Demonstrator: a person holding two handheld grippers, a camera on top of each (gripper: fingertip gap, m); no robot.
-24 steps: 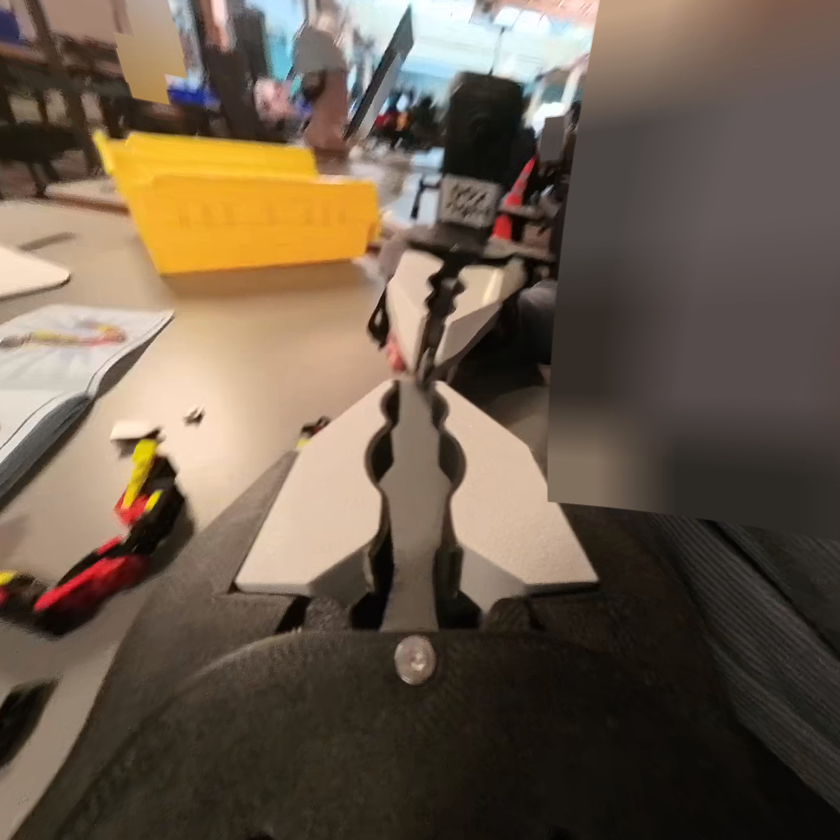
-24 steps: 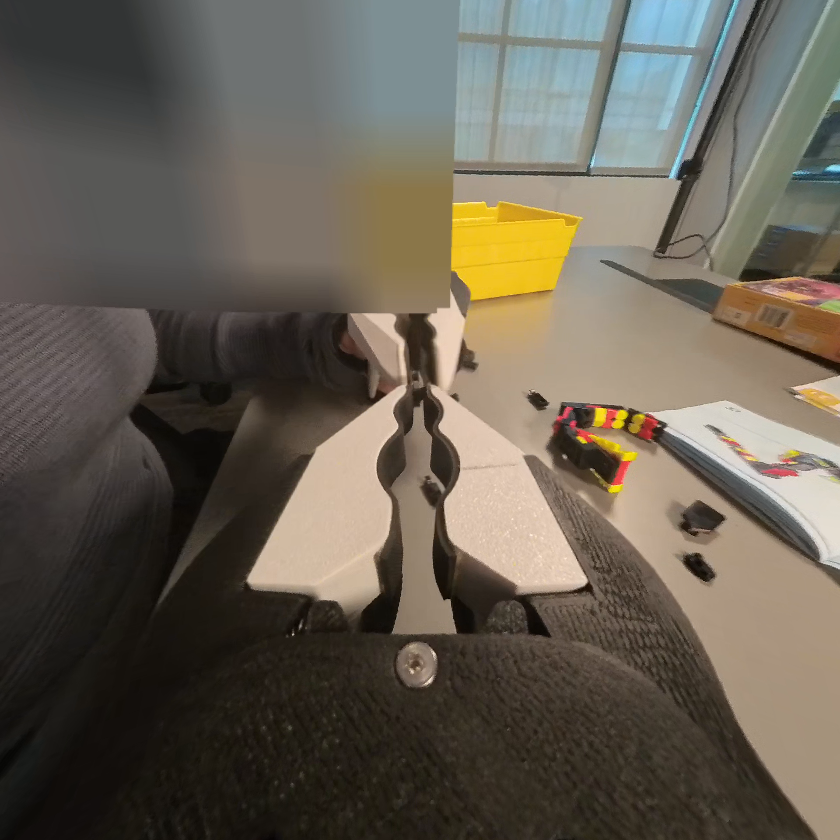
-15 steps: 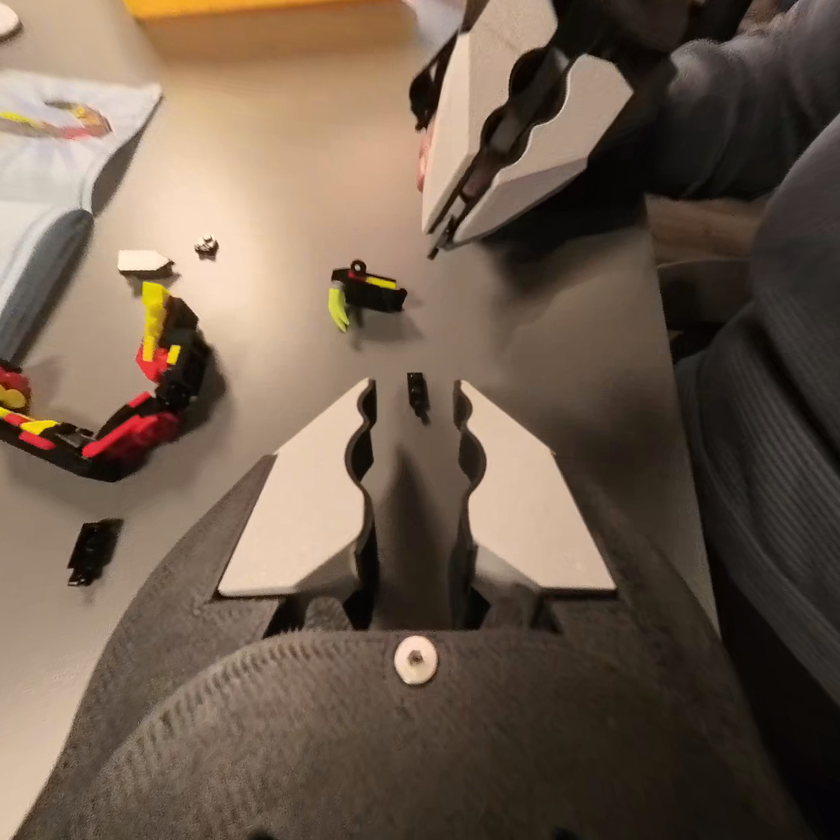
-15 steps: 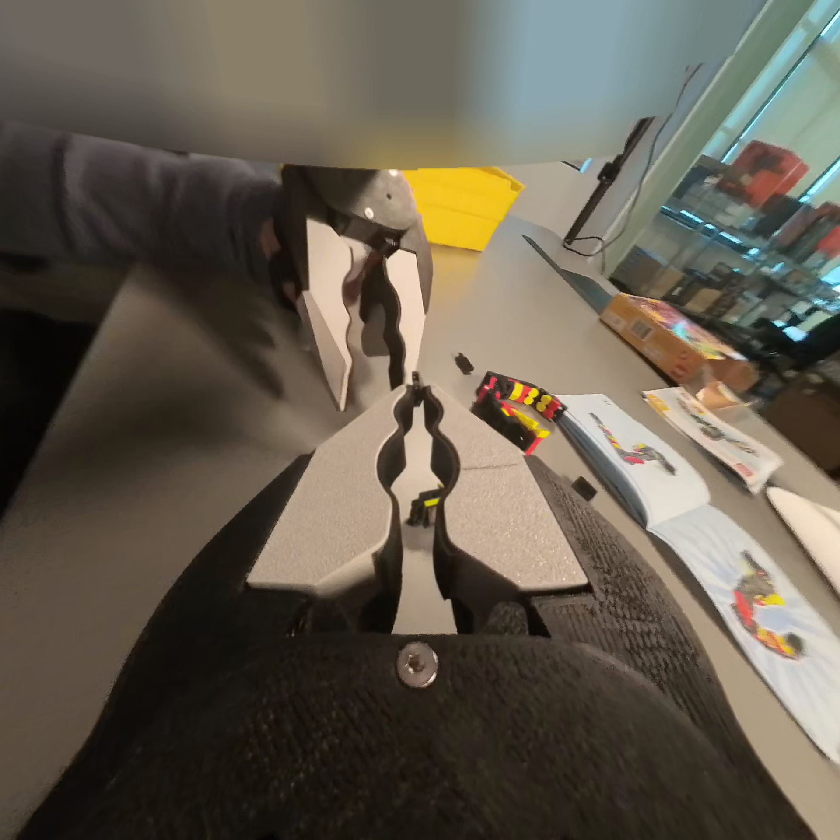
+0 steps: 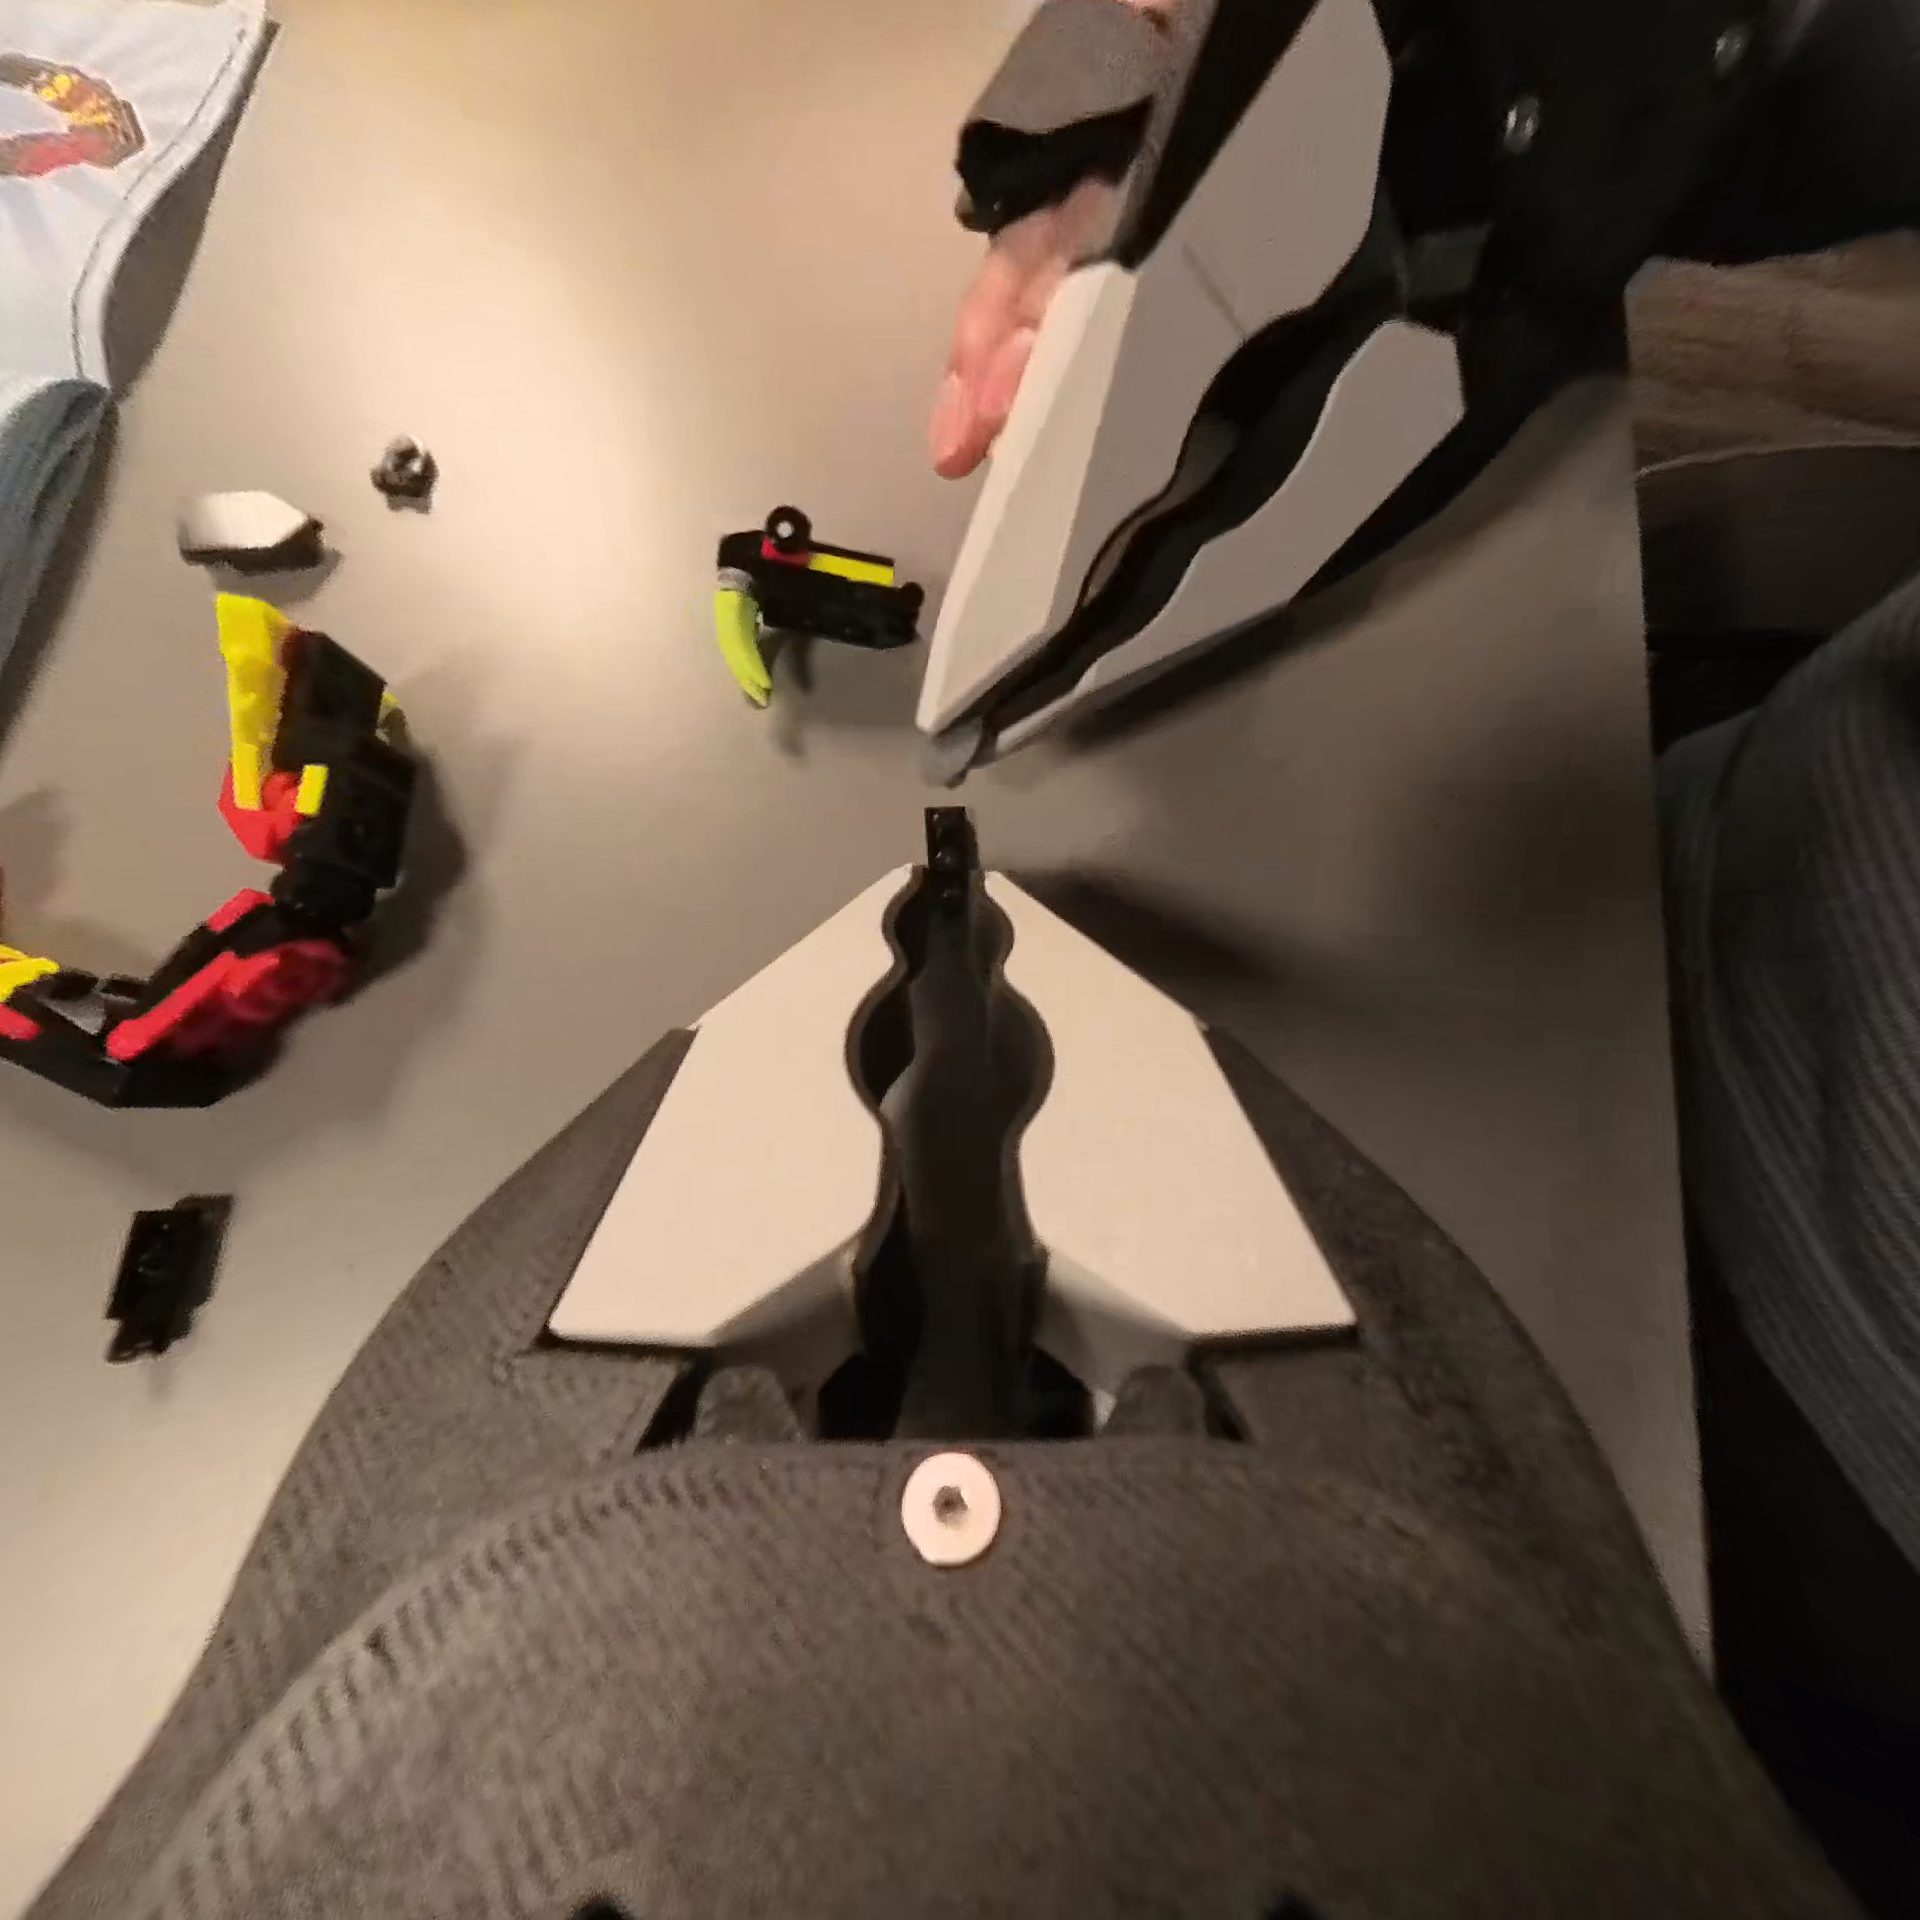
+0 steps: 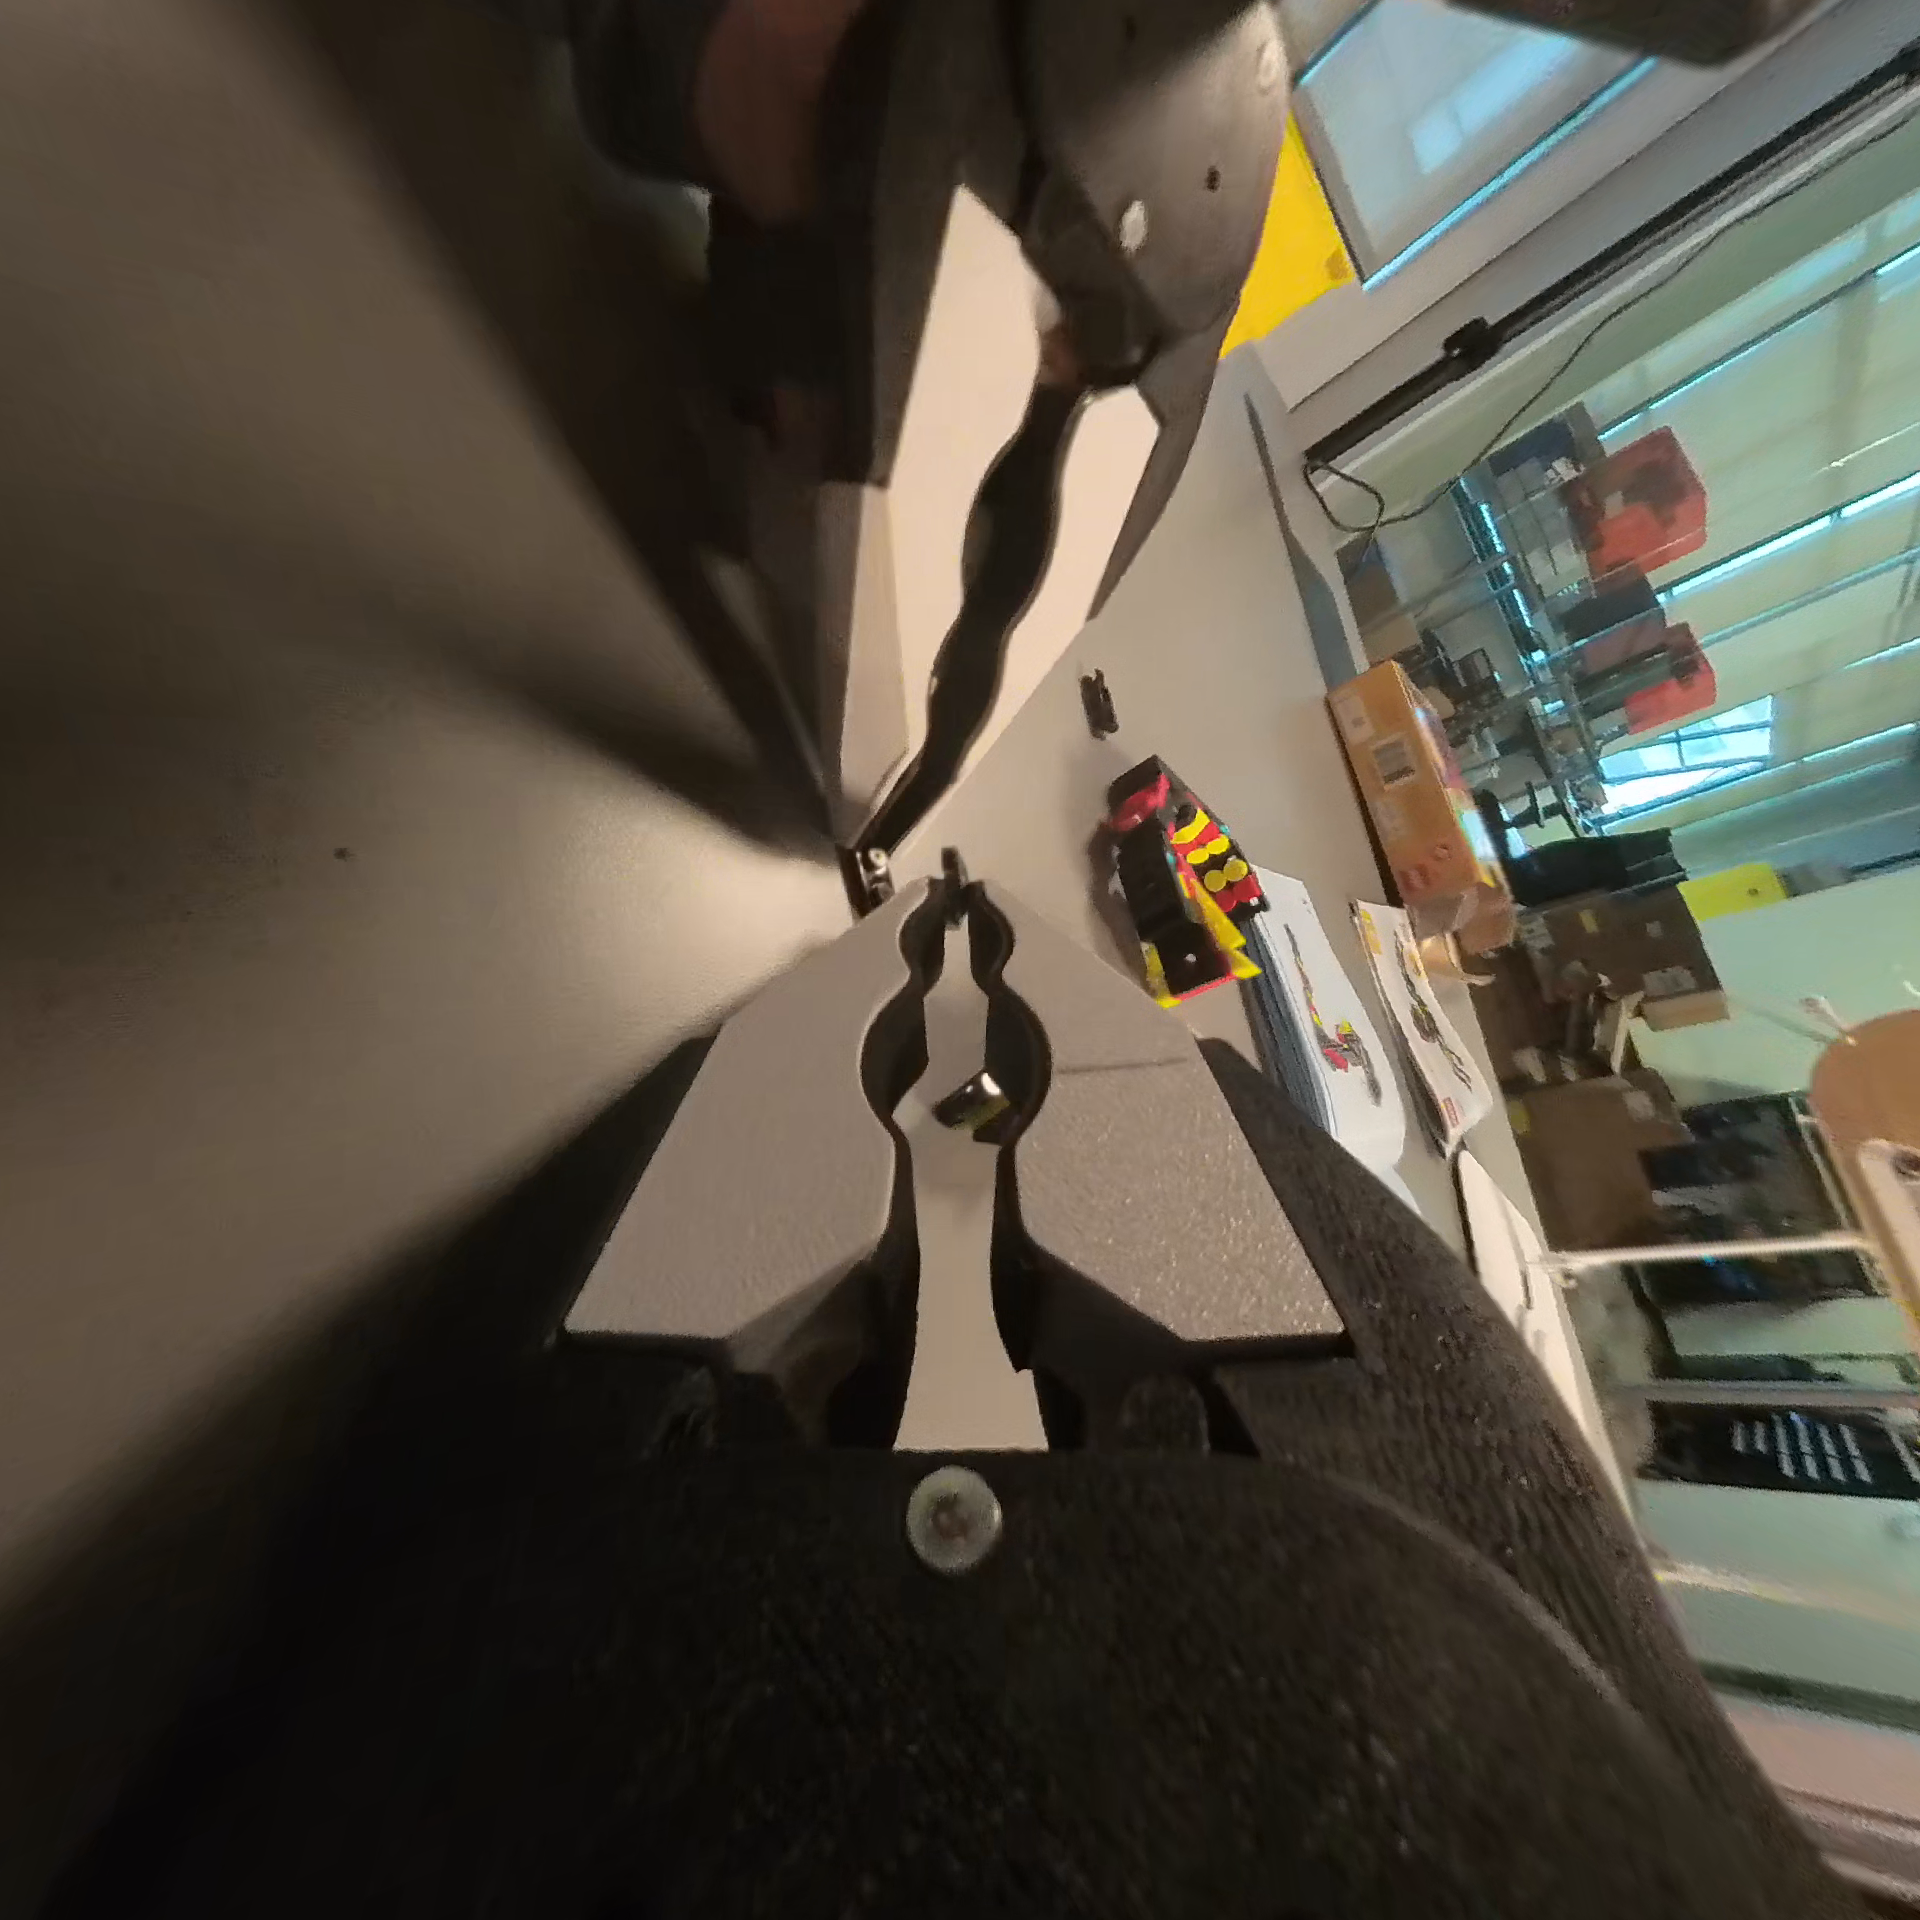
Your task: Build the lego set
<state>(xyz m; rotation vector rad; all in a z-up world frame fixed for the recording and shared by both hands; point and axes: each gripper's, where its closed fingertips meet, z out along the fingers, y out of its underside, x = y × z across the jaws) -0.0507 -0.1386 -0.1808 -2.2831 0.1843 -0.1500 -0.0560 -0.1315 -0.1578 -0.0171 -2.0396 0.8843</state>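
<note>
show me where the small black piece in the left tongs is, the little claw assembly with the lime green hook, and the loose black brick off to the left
small black piece (image 5: 949, 844), left wrist view, on its studded end past the tong tips.
claw assembly (image 5: 831, 603), left wrist view, on its black body.
loose black brick (image 5: 164, 1274), left wrist view, on its top face.

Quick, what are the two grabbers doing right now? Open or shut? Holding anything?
Left gripper: shut on a small black lego piece at its tips.
Right gripper: shut on a tiny black piece.

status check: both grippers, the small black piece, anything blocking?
Left gripper shut on small black lego piece, on grey table. Right gripper shut, tips just beyond it. Nothing between; yellow-clawed black sub-assembly off left.
</note>
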